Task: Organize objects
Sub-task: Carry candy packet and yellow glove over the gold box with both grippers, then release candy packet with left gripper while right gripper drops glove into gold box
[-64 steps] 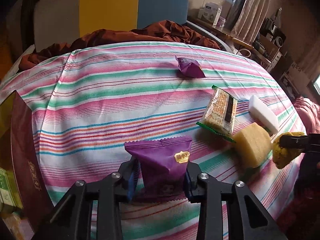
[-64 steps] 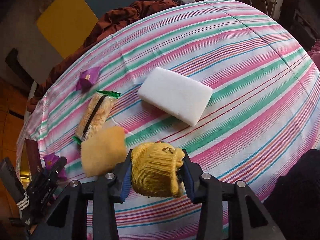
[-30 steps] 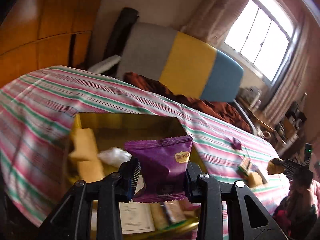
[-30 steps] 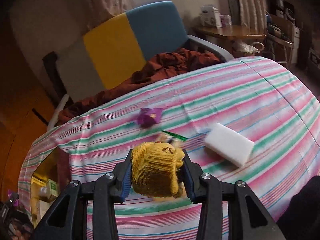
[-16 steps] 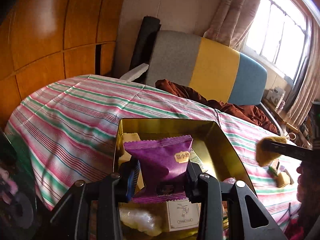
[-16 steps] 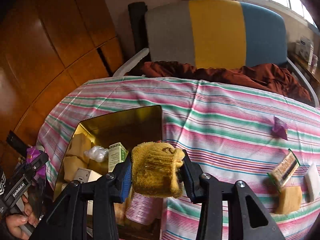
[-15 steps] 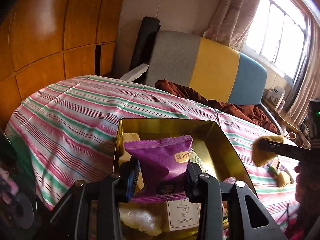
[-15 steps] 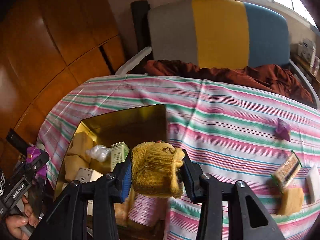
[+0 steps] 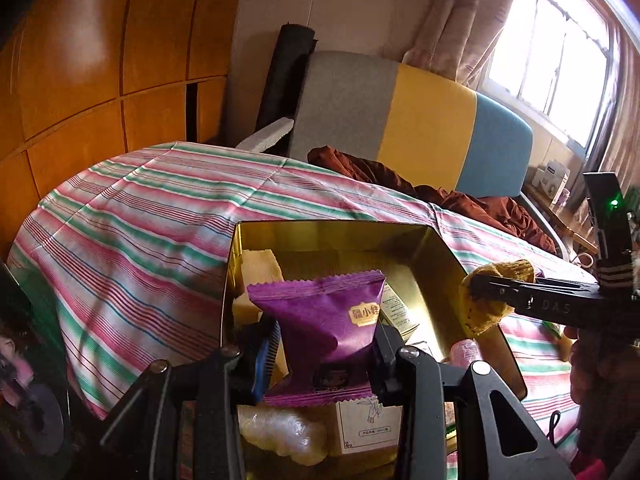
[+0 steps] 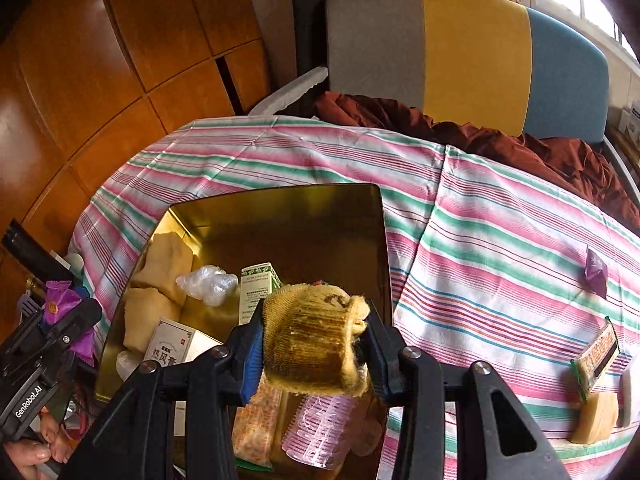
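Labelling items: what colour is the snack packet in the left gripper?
Purple snack packet, clearest in the left wrist view.

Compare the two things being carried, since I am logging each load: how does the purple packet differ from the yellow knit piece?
The purple snack packet is a smooth, glossy wrapper with zigzag edges and a gold label; the yellow knit piece is a ribbed, soiled fabric bundle. The packet stands upright and flat in the left hand-held gripper; the knit piece is bunched into a lump in the right hand-held gripper. Both are clamped between the fingers above the open gold tin.
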The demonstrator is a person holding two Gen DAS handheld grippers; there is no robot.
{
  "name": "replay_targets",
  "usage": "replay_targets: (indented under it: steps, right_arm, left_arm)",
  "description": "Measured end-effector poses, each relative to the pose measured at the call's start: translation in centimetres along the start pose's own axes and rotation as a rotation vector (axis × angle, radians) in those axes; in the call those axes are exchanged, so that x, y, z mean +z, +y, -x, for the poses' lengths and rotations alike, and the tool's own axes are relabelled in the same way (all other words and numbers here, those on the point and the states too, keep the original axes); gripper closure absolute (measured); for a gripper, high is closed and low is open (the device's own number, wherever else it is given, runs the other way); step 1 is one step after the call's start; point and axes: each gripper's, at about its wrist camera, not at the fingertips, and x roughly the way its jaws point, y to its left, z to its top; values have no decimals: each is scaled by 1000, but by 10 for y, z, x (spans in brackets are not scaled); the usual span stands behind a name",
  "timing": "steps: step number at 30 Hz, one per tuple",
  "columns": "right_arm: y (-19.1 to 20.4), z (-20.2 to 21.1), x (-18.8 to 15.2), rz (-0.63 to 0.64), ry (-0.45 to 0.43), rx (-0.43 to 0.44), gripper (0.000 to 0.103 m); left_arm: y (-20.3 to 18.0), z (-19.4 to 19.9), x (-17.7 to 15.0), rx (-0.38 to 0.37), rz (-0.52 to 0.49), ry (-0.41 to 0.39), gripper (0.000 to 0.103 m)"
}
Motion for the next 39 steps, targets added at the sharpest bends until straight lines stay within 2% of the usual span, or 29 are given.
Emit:
replay_targets:
  steps: [12, 16, 22, 26, 31, 32, 34, 36, 38, 39]
  right_arm:
    - [1, -17, 6, 23, 28, -17, 60]
    - [0, -24, 8, 22, 42, -26, 60]
    - [2, -37, 19, 41, 59, -39, 60]
    - [5, -51, 33, 54, 79, -44, 60]
    - [10, -76, 49, 73, 116, -58, 58]
    - [11, -80, 52, 74, 117, -65, 55]
    - [12, -88, 58, 68, 115, -63, 49]
    - [11, -93, 62, 54, 114, -55, 31]
    - [9, -93, 64, 40, 106, -56, 18]
    - [8, -92, 64, 32, 99, -50, 17]
  left_arm:
    - [4, -5, -4, -1, 15, 26, 65]
    - [2, -12, 7, -5, -4, 16, 65]
    - [-2, -41, 30, -24, -6, 44, 64]
    - [-3, -65, 37, -24, -1, 83, 56]
    - [-1, -78, 40, -10, 14, 102, 37]
    - [0, -78, 39, -10, 19, 101, 31]
    - [2, -75, 38, -7, 18, 94, 30]
    - [3, -70, 35, 1, 12, 88, 30]
    - [6, -65, 32, 2, 21, 85, 30]
    - [8, -61, 30, 4, 28, 80, 29]
